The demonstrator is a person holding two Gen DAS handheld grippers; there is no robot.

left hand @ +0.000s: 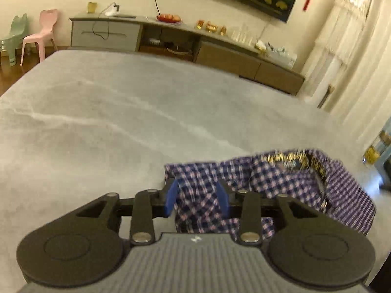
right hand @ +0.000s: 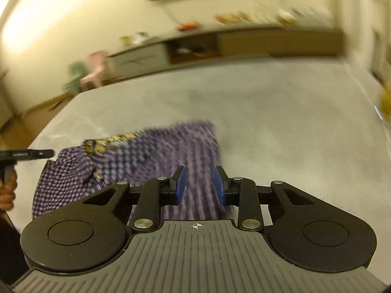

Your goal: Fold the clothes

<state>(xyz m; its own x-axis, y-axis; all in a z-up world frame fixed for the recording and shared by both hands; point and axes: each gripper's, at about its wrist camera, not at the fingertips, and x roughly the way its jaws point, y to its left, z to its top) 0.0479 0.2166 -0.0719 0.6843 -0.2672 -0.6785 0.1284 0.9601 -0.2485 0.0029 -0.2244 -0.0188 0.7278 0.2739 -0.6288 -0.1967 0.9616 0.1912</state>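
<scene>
A purple and white checked shirt (left hand: 268, 178) with a gold-patterned collar lies crumpled on the grey bed (left hand: 122, 122). My left gripper (left hand: 197, 185) hangs over the shirt's left end. Its blue pads (left hand: 171, 195) stand apart with checked cloth showing in the gap, not pinched. In the right wrist view the shirt (right hand: 151, 151) is blurred. My right gripper (right hand: 200, 173) is open above the shirt's right strip, pads clear of the cloth. The left gripper's tip (right hand: 31, 153) and a hand (right hand: 7, 190) show at that view's left edge.
The grey bed (right hand: 268, 122) stretches far ahead of the shirt. Beyond its far edge stand a long low sideboard (left hand: 171, 36) with small items on top, a pink chair (left hand: 41, 36) and a green chair (left hand: 14, 36). Pale curtains (left hand: 342, 48) hang at the right.
</scene>
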